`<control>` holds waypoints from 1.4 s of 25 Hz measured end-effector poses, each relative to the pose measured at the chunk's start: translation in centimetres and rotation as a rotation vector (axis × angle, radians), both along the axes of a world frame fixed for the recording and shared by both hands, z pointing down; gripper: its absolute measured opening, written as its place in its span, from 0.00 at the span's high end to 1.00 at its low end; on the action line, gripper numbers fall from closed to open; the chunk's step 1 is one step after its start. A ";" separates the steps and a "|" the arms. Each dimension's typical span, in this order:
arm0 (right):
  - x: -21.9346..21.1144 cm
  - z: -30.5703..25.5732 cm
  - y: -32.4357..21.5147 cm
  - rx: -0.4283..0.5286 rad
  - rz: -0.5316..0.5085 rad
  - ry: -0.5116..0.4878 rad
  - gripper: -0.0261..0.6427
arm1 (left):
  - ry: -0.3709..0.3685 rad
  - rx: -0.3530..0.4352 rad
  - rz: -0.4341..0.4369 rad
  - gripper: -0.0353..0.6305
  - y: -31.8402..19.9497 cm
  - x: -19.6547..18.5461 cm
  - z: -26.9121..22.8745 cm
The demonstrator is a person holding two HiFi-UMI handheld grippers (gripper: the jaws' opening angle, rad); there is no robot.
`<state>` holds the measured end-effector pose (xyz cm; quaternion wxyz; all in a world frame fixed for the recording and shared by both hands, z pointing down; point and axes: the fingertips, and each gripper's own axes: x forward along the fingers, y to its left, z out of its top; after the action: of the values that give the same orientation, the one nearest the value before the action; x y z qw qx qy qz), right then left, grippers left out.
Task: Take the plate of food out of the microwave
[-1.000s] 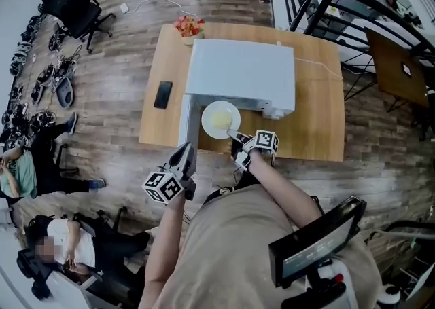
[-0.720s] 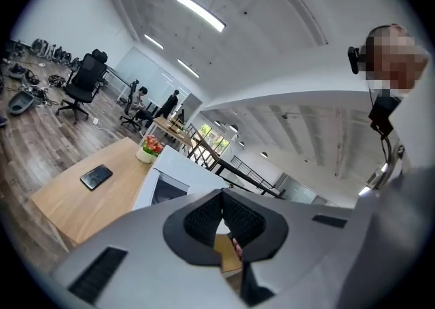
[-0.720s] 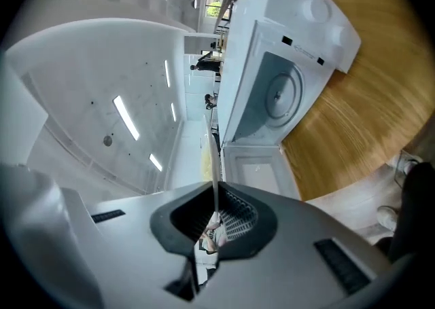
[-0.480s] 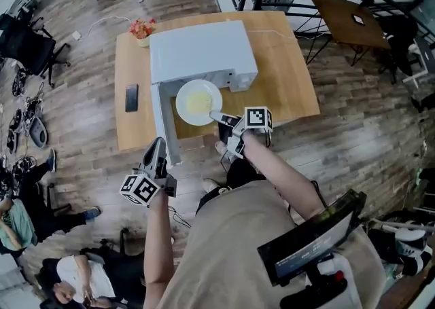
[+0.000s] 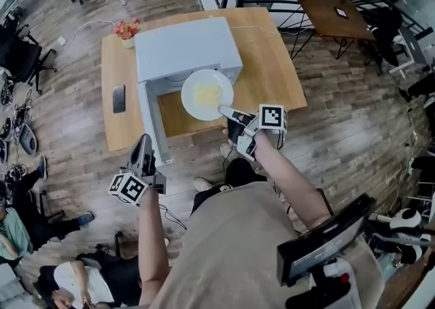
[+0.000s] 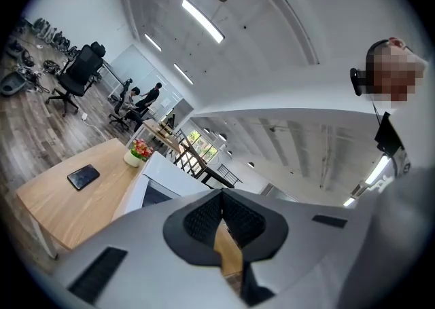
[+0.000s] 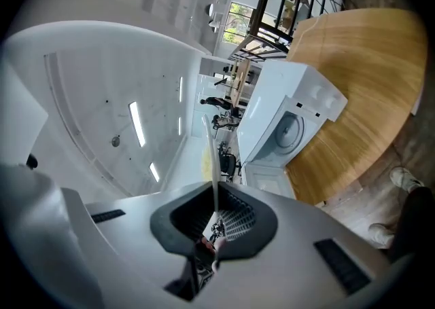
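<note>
Gripping the thin rim of the round white plate [image 5: 207, 94] of pale yellow food, the right claw [image 5: 229, 113] holds it just outside the boxy white microwave [image 5: 183, 49], above the wooden bench [image 5: 268, 63]. The left claw [image 5: 143, 143], closed and empty, hangs beside the open door [image 5: 155, 131].

Bright, even indoor light fills the head view, leaving only faint, soft shadows on the wooden floor [image 5: 340, 117]; the plate [image 5: 207, 94] is washed almost to plain white; straight lines bow toward the frame's edges; both gripper views are round fisheye pictures with black corners; ceiling strip lights [image 6: 202, 20] glow overexposed in the left gripper view; a daylit window [image 7: 239, 15] blooms in the right gripper view; the left gripper [image 6: 221, 195] and right gripper [image 7: 216, 199], close to the lens, look soft.
</note>
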<state>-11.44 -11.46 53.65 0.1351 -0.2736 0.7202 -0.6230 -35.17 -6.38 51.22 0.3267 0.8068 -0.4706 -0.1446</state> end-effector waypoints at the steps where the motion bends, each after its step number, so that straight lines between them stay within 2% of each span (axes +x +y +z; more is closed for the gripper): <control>1: 0.5 -0.6 -0.1 0.007 -0.001 -0.003 0.94 | -0.009 0.001 -0.001 0.94 -0.3 0.0 0.0; 8: 4.8 -2.4 -1.5 0.023 0.025 -0.072 0.94 | -0.073 -0.009 -0.038 0.94 -2.3 0.7 -0.2; 13: 8.8 -1.7 -2.8 0.038 0.058 -0.040 0.94 | -0.089 -0.046 -0.061 0.94 -3.1 2.0 1.3; 21: 12.3 -0.3 -4.2 0.033 0.099 -0.081 0.93 | -0.107 -0.061 -0.091 0.94 -4.6 3.0 1.7; 28: 14.0 3.3 -4.9 -0.003 0.078 -0.022 0.94 | -0.129 -0.081 -0.076 0.94 -5.2 6.3 2.6; 35: 12.7 8.5 -4.8 -0.091 -0.016 0.021 0.93 | -0.163 -0.134 -0.072 0.94 -5.3 8.6 4.5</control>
<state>1.26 -16.31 62.14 0.1098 -0.2803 0.6946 -0.6534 -26.61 -11.68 55.68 0.3349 0.7750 -0.5328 -0.0582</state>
